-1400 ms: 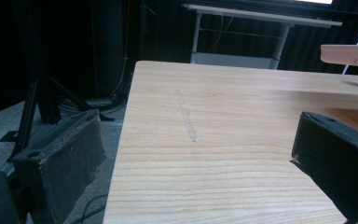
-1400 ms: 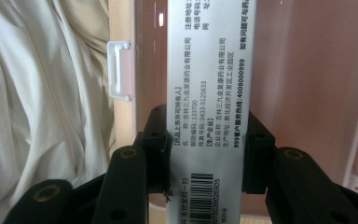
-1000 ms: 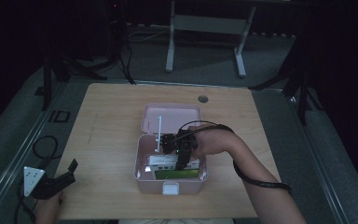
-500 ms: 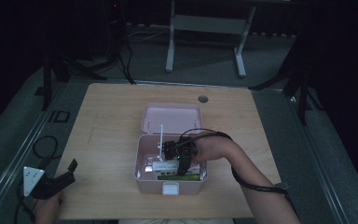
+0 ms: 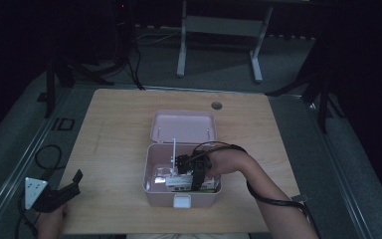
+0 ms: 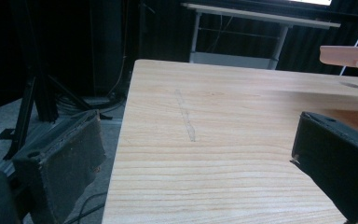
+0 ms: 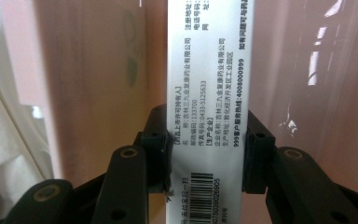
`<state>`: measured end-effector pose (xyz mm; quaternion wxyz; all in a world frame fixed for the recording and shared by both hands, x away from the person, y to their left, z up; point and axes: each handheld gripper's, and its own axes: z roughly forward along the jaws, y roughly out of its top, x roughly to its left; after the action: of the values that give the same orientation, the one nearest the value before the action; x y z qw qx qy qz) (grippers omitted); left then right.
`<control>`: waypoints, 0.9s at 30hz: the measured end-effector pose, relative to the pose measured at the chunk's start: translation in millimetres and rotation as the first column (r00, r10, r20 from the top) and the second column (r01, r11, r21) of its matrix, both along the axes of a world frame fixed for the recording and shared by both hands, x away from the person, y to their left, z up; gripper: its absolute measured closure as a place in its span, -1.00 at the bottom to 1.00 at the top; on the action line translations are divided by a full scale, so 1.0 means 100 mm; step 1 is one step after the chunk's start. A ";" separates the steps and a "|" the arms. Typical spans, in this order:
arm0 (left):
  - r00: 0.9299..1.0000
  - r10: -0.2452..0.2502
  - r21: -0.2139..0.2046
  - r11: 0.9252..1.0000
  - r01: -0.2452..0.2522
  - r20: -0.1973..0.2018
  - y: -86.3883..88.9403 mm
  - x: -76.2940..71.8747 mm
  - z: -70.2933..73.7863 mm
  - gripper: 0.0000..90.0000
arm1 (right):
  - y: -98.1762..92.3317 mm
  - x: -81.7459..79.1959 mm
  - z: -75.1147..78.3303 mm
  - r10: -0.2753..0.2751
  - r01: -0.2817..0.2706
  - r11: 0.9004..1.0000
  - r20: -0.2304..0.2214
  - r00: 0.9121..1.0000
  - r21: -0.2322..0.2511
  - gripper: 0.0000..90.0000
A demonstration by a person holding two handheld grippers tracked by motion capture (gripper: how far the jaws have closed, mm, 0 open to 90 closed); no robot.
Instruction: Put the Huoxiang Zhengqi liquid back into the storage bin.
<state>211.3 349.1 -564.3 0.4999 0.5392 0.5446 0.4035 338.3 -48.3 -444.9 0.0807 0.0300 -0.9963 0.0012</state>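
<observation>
One pink storage box (image 5: 151, 185) is shown on the wooden table (image 5: 114, 134), its lid (image 5: 183, 126) folded back and lying open behind it. The right gripper (image 5: 197, 174) is lowered into the box, and in the right gripper view (image 7: 208, 161) its two jaws are seen closed on the narrow printed edge of a white carton (image 7: 208, 93), which carries small text and a barcode. The carton is thus located inside the box, held between the pads, with the pink walls seen beside it.

The carton is judged to be light, thin-walled card: fairly stiff along its length but easily dented if squeezed hard, and smooth enough to slip from a weak hold. The grip across its narrow faces, near one end, is judged suitable; a hold nearer the middle would be expected to reduce swinging.

At least two pale packages can be made out in the box from the high view, along with one thin white upright stick (image 5: 173, 149); an exact count cannot be given.

The left gripper (image 5: 62, 191) is held at the table's near left corner, its jaws spread wide with nothing between them.
</observation>
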 end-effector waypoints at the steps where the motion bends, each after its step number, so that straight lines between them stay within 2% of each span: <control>1: 1.000 0.000 -0.001 1.000 0.000 0.001 0.00 0.00 0.00 -0.95 | 0.00 0.00 -0.01 0.000 0.000 1.000 -0.003 1.000 0.000 0.37; 8: 1.000 -0.001 0.000 1.000 0.001 0.000 0.00 0.00 0.00 -0.95 | 0.00 0.01 -0.08 0.000 0.000 1.000 -0.020 1.000 -0.016 0.37; 12: 1.000 -0.001 0.000 1.000 0.001 -0.001 0.00 0.00 0.00 -0.95 | -0.02 0.00 -0.15 0.004 -0.005 0.998 -0.024 1.000 -0.060 0.36; 14: 1.000 -0.001 0.000 1.000 0.001 -0.002 0.00 0.00 0.00 -0.95 | -0.02 0.00 -0.17 0.007 -0.009 0.998 -0.025 1.000 -0.064 0.36; 20: 1.000 0.000 0.001 1.000 0.000 -0.001 0.00 0.00 0.00 -0.95 | -0.02 0.00 -0.17 0.002 -0.004 0.998 -0.029 1.000 -0.068 0.33; 24: 1.000 -0.001 0.001 1.000 0.001 0.001 0.00 0.00 0.00 -0.95 | -0.02 0.01 -0.15 -0.011 0.008 0.996 -0.030 0.999 -0.086 0.24; 27: 1.000 -0.001 0.002 1.000 0.001 0.000 0.00 0.00 0.00 -0.95 | -0.05 0.03 -0.09 -0.017 0.015 0.997 -0.026 1.000 -0.073 0.15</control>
<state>211.4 348.9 -564.3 0.4997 0.5400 0.5438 0.4038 341.0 -53.1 -454.4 0.0952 0.0191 -0.9946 0.0363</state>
